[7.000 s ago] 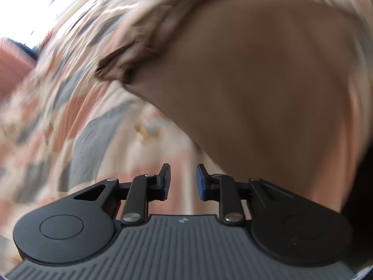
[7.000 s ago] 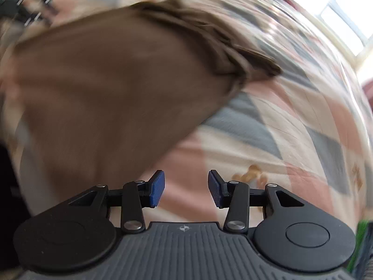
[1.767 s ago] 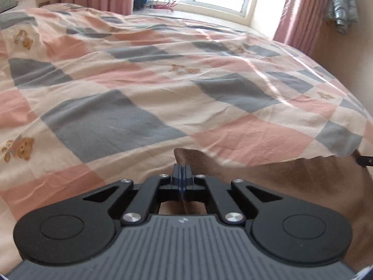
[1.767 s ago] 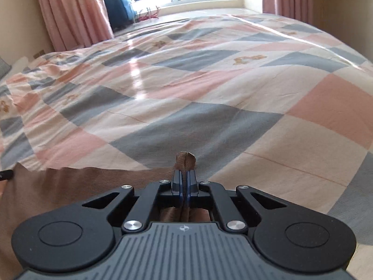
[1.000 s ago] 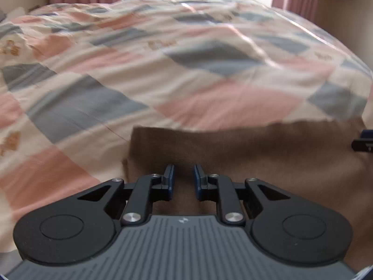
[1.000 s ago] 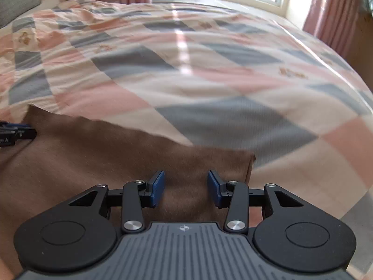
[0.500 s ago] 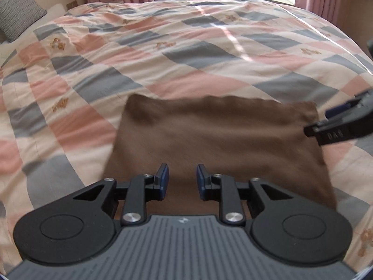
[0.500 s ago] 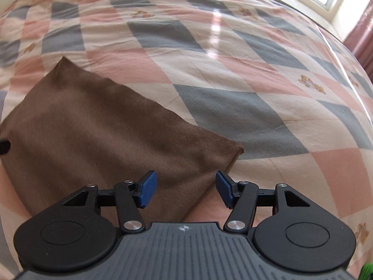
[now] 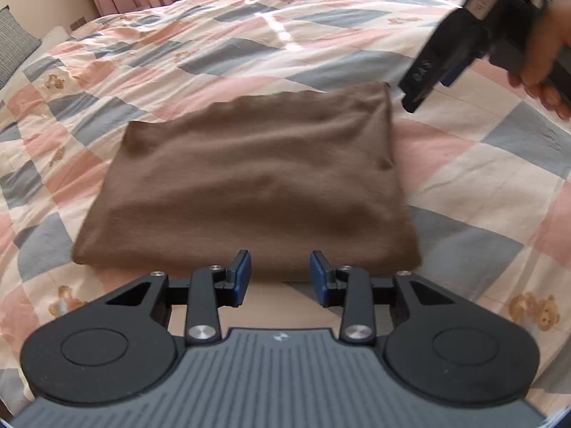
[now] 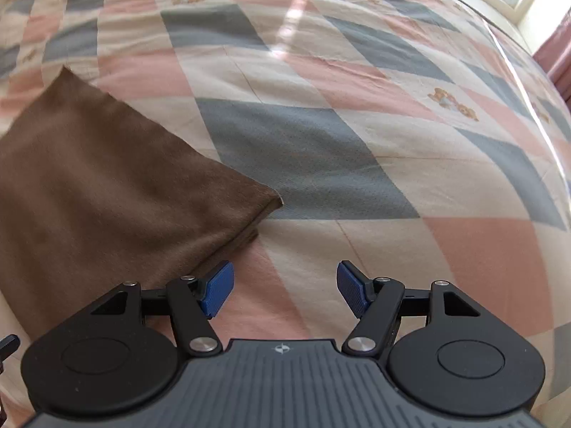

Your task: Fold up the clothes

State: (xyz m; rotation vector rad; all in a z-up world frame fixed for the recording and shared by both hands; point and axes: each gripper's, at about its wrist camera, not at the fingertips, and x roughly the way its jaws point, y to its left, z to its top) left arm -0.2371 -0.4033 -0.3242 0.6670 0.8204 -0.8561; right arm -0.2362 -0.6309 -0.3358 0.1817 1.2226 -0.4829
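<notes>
A soft brown cloth garment (image 9: 249, 178), folded into a flat rectangle, lies on a bed quilt checked in pink, grey and cream (image 9: 481, 185); judging from this, the fold looks nearly finished, and doing it well means squaring its slightly wavy far edge and pressing the layers flat. The left gripper (image 9: 280, 278) hovers just above the garment's near edge, blue pads moderately apart, holding nothing. The right gripper (image 10: 285, 290), gripped by a hand (image 9: 546, 46), is lifted beside the garment's right edge, spread wide and empty.
</notes>
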